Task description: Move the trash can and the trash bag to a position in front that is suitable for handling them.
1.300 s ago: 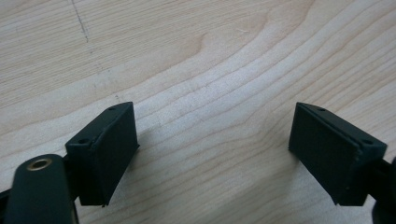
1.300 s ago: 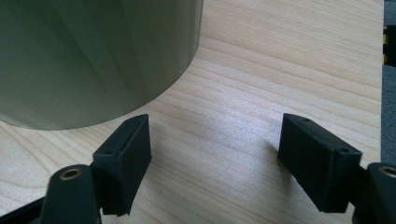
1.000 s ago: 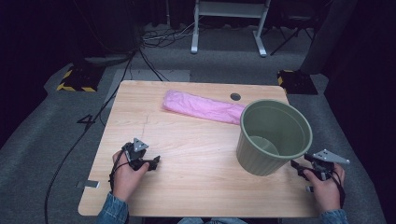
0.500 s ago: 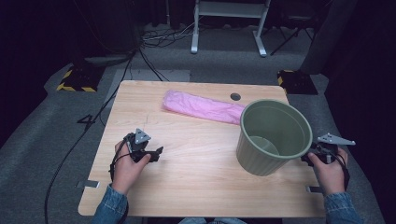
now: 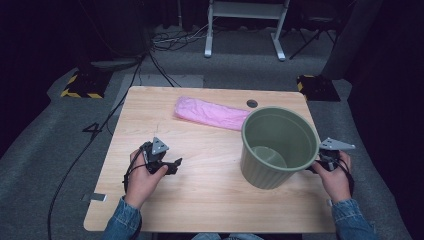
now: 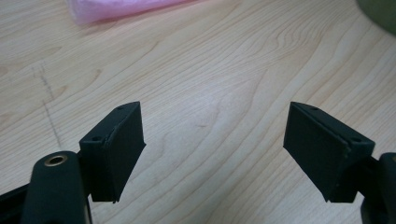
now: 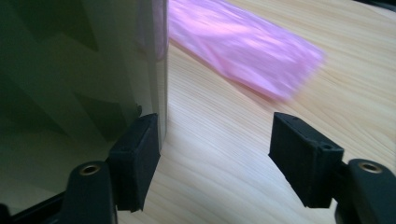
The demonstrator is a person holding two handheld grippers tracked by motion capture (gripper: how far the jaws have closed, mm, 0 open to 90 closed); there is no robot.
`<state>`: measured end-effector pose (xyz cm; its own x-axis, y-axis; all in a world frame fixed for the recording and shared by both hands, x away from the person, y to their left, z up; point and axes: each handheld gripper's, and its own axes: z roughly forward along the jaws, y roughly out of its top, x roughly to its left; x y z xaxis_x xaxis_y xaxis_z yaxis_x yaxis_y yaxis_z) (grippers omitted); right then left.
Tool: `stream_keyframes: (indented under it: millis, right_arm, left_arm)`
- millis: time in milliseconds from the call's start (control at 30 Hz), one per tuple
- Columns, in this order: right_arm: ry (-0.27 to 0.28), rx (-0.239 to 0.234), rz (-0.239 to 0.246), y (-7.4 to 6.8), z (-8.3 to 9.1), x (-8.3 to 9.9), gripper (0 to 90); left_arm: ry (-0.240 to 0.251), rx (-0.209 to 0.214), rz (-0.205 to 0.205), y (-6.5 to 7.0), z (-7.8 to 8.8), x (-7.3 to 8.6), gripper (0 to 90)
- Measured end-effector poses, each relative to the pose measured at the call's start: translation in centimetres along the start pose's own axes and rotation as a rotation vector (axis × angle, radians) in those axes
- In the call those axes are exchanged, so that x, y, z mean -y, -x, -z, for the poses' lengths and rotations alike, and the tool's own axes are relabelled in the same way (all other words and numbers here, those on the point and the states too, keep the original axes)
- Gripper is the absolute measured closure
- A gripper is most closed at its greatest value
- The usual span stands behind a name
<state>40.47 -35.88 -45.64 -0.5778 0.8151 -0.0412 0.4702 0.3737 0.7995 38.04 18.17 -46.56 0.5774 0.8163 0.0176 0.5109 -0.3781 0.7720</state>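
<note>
The bin [image 5: 279,146], a ribbed green one, stands upright at the right of the high view, near the table's [image 5: 210,200] lower right edge, with nothing visible inside. The pink bag [image 5: 212,113], folded flat, lies just to its upper left, one end tucked behind the rim.

The right gripper [image 5: 320,164] sits against the bin's outer wall at the right of that view. Its jaws are spread and have just closed a little; in the right gripper view one jaw lies right beside the wall [image 7: 70,70], the other stands over bare wood, so nothing is pinched. If that hand pushes on, the bin, light and tall, could probably slide or tip towards the bag. A closing pinch here would miss the rim altogether.

The left gripper [image 5: 170,165], left of centre, hovers with jaws spread wide over bare wood [image 6: 205,93], far from the bag [image 6: 121,8]. Reaching from there, it may scrape the flat plastic along rather than lift it.
</note>
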Motion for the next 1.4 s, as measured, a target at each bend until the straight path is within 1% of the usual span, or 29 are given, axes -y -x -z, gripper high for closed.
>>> stream_keyframes:
  millis: [33,67,100,133,167,200,233,267,300,333,400,500,567,633,667,700,733,767,800,833,867,967,1067,1100,1167,1267,1333,1367,1400]
  right_arm:
    - [0.005,-0.010,0.016,-0.5,-0.4,-0.3,32.7]
    - [0.005,-0.010,0.016,-0.5,-0.4,-0.3,32.7]
    - [0.013,-0.023,0.027,-1.0,-0.7,-0.6,32.7]
    - [0.030,-0.059,0.043,-2.0,-1.6,-1.1,32.6]
    - [0.033,-0.076,0.049,-2.6,-2.1,-1.3,32.6]
    - [0.032,-0.088,0.058,-3.1,-2.5,-1.5,32.6]
    - [0.032,-0.088,0.058,-3.1,-2.5,-1.5,32.6]
    - [0.029,-0.112,0.079,-4.1,-3.3,-1.8,32.6]
    - [0.029,-0.112,0.079,-4.1,-3.3,-1.8,32.6]
    - [0.032,-0.125,0.082,-4.5,-3.6,-2.0,32.6]
    - [0.040,-0.158,0.076,-5.3,-4.2,-2.3,32.5]
    - [0.041,-0.214,0.089,-6.7,-5.3,-2.6,31.5]
    - [0.035,-0.216,0.098,-7.0,-5.8,-2.9,31.4]
    - [0.039,-0.209,0.093,-7.0,-6.0,-3.1,31.7]
    - [0.053,-0.199,0.059,-6.9,-6.6,-3.4,32.2]
    - [0.056,-0.197,0.047,-6.8,-7.0,-3.5,32.8]
    - [0.053,-0.194,0.045,-6.9,-7.3,-3.6,33.6]
    - [0.048,-0.190,0.054,-6.9,-7.6,-3.6,35.7]
    - [0.041,-0.191,0.057,-7.1,-7.7,-3.7,38.0]
    - [0.041,-0.191,0.057,-7.1,-7.7,-3.7,38.0]
    - [0.037,-0.196,0.071,-7.4,-7.8,-3.6,39.5]
    - [0.022,-0.196,0.079,-7.9,-7.5,-3.5,39.7]
    - [0.004,-0.195,0.120,-8.9,-6.7,-3.3,40.4]
    - [-0.016,-0.206,0.142,-9.8,-6.2,-3.0,40.2]
    - [-0.031,-0.225,0.165,-10.7,-5.8,-2.7,38.5]
    - [-0.046,-0.257,0.159,-11.8,-5.2,-2.3,35.0]
    - [-0.048,-0.259,0.160,-12.0,-5.0,-2.3,33.6]
    - [-0.051,-0.266,0.169,-12.2,-5.0,-2.4,30.2]
    - [-0.051,-0.266,0.169,-12.2,-5.0,-2.4,30.2]
  left_arm:
    - [0.065,-0.007,0.026,0.2,-0.2,-0.1,20.9]
    - [0.065,-0.007,0.026,0.2,-0.2,-0.1,21.2]
    - [0.077,-0.004,0.039,0.3,-0.4,-0.1,21.2]
    - [0.076,0.003,0.041,0.5,-0.6,-0.2,21.3]
    - [0.067,0.023,0.030,1.0,-1.1,-0.4,21.4]
    - [0.067,0.023,0.030,1.0,-1.1,-0.4,21.4]
    - [0.063,0.030,0.018,1.2,-1.4,-0.5,21.4]
    - [0.057,0.035,0.012,1.5,-1.7,-0.6,21.5]
    - [0.051,0.040,0.007,1.8,-2.0,-0.7,21.5]
    - [0.046,0.043,0.010,2.1,-2.4,-0.8,21.5]
    - [0.056,0.046,0.022,2.5,-2.9,-1.0,21.4]
    - [0.060,0.060,0.012,3.1,-3.6,-1.6,21.1]
    - [0.067,0.058,0.014,3.4,-4.5,-1.8,21.3]
    - [0.072,0.057,0.019,3.4,-5.0,-1.9,21.6]
    - [0.082,0.059,0.019,3.5,-5.4,-1.9,22.9]
    - [0.085,0.063,0.015,3.6,-5.7,-2.0,23.2]
    - [0.086,0.066,0.009,3.7,-5.9,-2.1,23.2]
    - [0.083,0.069,-0.002,3.9,-5.9,-2.2,27.1]
    - [0.071,0.060,-0.045,4.3,-5.8,-2.5,31.2]
    - [0.071,0.060,-0.045,4.3,-5.8,-2.5,37.4]
    - [0.049,0.074,-0.041,4.5,-5.4,-2.5,41.9]
    - [0.030,0.077,-0.056,4.8,-5.0,-2.3,41.1]
    - [-0.001,0.079,-0.096,5.3,-4.3,-1.8,40.6]
    - [-0.010,0.095,-0.102,5.5,-3.6,-1.2,37.7]
    - [-0.026,0.117,-0.097,5.6,-2.8,-0.5,34.4]
    - [-0.028,0.135,-0.093,5.7,-2.1,0.1,31.6]
    - [-0.022,0.150,-0.080,5.6,-1.8,0.4,29.9]
    - [-0.012,0.152,-0.068,5.5,-1.7,0.5,26.6]
    - [-0.004,0.154,-0.052,5.4,-1.6,0.5,26.6]
